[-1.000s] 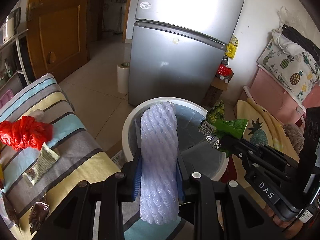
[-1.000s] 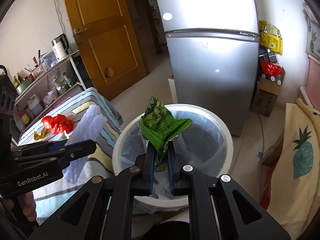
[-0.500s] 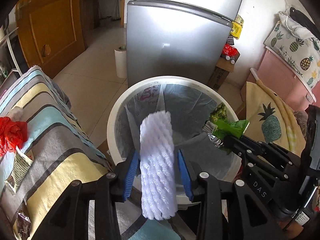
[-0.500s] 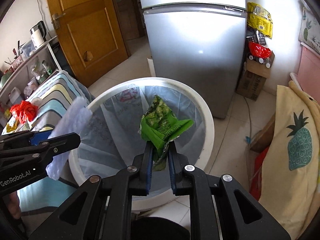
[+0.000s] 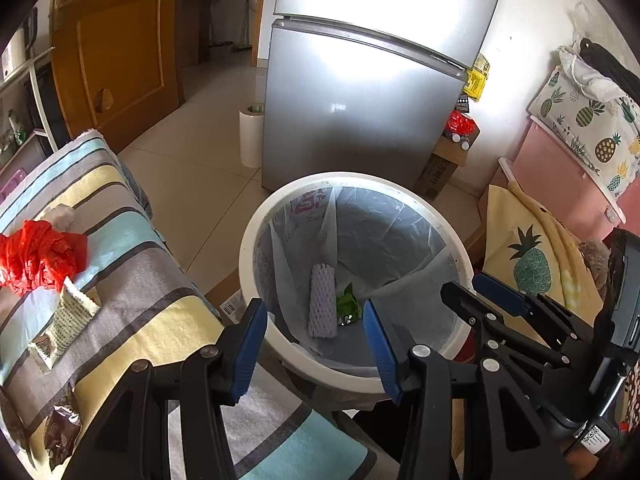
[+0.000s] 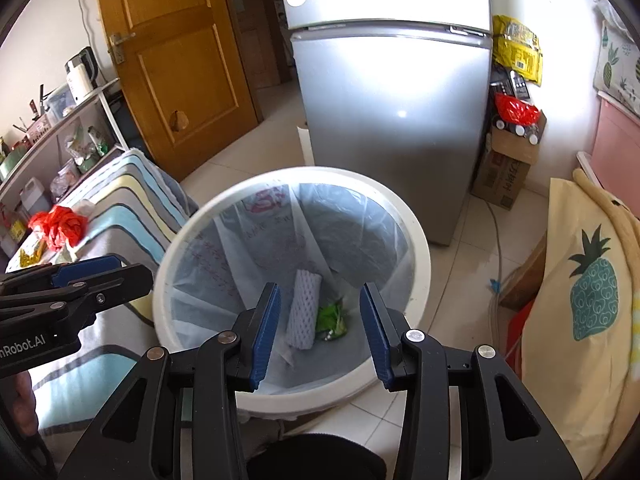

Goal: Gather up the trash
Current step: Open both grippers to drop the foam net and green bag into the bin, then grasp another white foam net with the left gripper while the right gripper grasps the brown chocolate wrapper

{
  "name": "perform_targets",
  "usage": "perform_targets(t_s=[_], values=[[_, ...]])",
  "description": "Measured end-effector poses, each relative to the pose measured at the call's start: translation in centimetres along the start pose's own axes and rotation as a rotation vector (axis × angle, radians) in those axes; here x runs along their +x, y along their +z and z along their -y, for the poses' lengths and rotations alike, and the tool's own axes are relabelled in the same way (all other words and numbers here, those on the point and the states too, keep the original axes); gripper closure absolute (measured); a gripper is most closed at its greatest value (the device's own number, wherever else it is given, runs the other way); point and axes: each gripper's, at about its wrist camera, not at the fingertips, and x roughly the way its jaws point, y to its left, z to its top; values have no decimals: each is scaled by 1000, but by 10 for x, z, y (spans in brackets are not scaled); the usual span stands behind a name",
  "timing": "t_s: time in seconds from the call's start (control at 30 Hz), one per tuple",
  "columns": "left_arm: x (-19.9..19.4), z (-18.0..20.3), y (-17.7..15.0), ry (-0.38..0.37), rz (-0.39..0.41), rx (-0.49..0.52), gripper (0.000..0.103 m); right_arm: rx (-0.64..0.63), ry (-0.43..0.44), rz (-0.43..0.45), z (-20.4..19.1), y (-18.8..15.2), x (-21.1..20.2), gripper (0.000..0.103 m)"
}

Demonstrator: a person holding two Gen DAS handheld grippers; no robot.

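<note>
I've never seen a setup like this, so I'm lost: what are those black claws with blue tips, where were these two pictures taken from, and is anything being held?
There is no robot here. A person holds a two-finger gripper in each hand, and each gripper has a wide-angle camera that looks forward along its fingers. One picture comes from the left gripper, the other from the right gripper. Both hang over a white trash bin lined with a clear bag, in front of a silver fridge.

Nothing is held: both sets of jaws stand wide open. At the bin's bottom lie a white foam net sleeve and a green wrapper beside it.

To the left, a striped cloth carries more trash: a red plastic bag, a pale printed packet and a dark wrapper.
</note>
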Motion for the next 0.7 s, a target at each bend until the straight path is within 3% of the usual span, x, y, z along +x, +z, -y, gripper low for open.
perform_targets(t_s=[0.27,0.7], values=[[-49,-32,-16,41,78,-65,53,-31,65,63,-33,2,-26,61],[-119,-107,-58,202,176,-206,53,-145,212,82,-113,-4,-39,61]])
